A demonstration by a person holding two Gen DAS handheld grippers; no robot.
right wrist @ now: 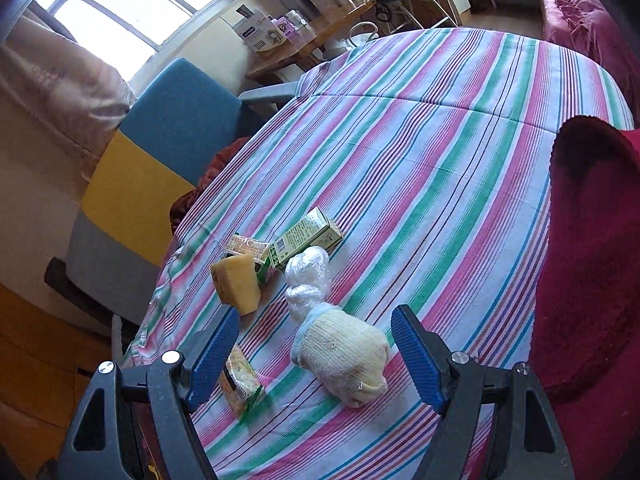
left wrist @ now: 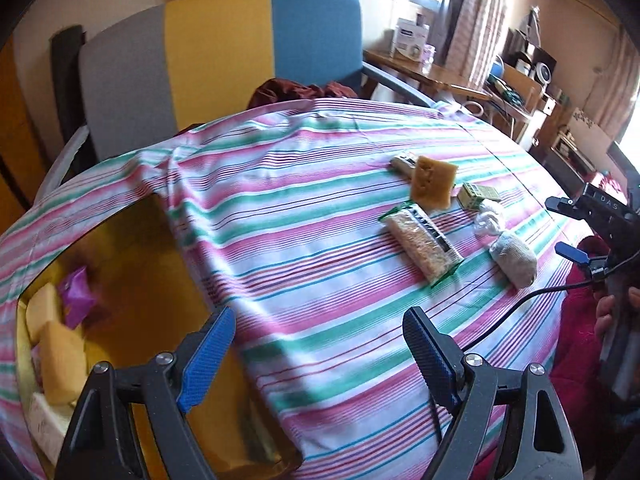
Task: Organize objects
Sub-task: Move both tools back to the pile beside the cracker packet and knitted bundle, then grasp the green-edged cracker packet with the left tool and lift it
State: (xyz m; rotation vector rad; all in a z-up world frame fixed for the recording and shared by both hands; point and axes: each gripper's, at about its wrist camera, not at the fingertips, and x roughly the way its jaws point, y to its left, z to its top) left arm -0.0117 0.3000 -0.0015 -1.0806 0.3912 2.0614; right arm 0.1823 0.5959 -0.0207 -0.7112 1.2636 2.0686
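Note:
On the striped tablecloth (left wrist: 304,216) lie a yellow sponge (left wrist: 434,182), a long snack packet (left wrist: 422,242), a small green carton (left wrist: 476,196), a clear plastic bundle (left wrist: 486,222) and a rolled cream sock (left wrist: 514,260). My left gripper (left wrist: 320,354) is open and empty, above the cloth beside a yellow box (left wrist: 132,272). My right gripper (right wrist: 316,354) is open and empty, with the sock (right wrist: 346,356) between its blue fingers; the sponge (right wrist: 236,282), carton (right wrist: 306,238), plastic bundle (right wrist: 308,276) and packet (right wrist: 240,380) lie close by. The right gripper also shows at the right edge of the left wrist view (left wrist: 564,226).
The yellow box holds sponges (left wrist: 62,356), a purple packet (left wrist: 78,292) and a white carton (left wrist: 44,420). A grey, yellow and blue chair (left wrist: 216,52) stands behind the table. A dark red cloth (right wrist: 592,248) covers the table's right side. A black cable (left wrist: 516,308) crosses the cloth.

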